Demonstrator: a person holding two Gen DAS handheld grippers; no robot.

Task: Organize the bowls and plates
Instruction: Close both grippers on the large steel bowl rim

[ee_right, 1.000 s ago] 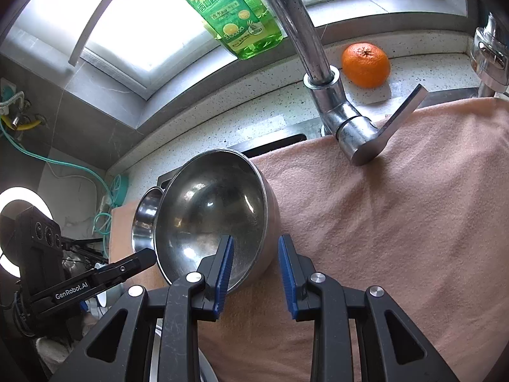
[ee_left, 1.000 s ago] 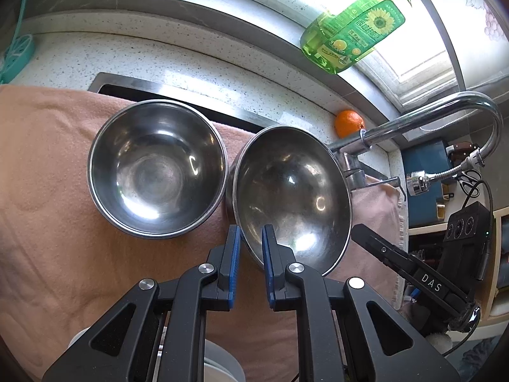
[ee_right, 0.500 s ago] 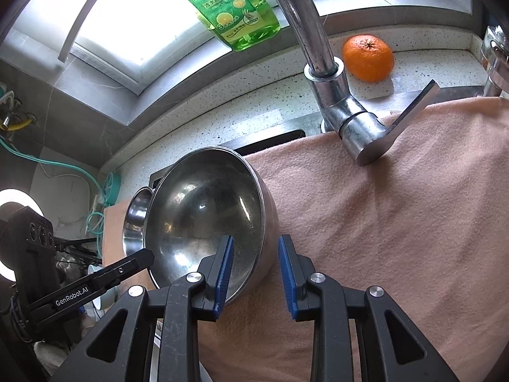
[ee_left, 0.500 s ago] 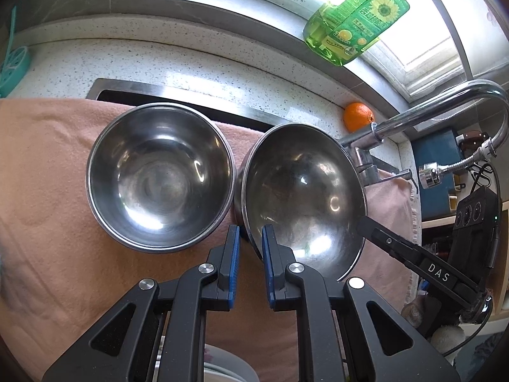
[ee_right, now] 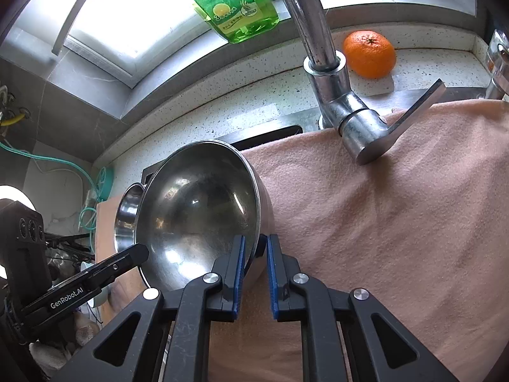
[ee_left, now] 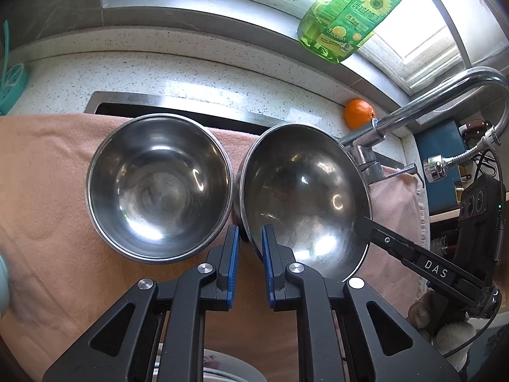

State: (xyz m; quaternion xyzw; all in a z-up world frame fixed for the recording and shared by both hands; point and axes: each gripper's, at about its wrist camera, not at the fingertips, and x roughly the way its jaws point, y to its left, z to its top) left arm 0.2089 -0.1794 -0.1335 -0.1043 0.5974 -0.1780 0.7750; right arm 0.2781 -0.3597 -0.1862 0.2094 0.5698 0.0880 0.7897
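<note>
Two steel bowls sit on a pink towel (ee_left: 47,191). The left bowl (ee_left: 159,187) rests flat; in the right wrist view only its rim (ee_right: 125,219) shows behind the other. The right bowl (ee_left: 305,197) (ee_right: 197,216) is tipped up on edge, leaning toward the left one. My left gripper (ee_left: 249,238) is shut on its near-left rim. My right gripper (ee_right: 255,248) has its jaws closing, and the opposite rim is pinched between its blue pads. Each gripper's black finger shows in the other's view at the bowl's edge.
A chrome faucet (ee_right: 334,95) (ee_left: 413,108) rises just behind and right of the bowls, its lever over the towel. An orange (ee_right: 369,52) lies on the speckled counter and a green soap bottle (ee_left: 350,16) stands on the sill. A white plate (ee_left: 222,369) peeks below the left gripper.
The right gripper's jaws have narrowed onto the tipped bowl's rim. The bowl stands a little steeper than before. The left gripper keeps its grip on the rim.
</note>
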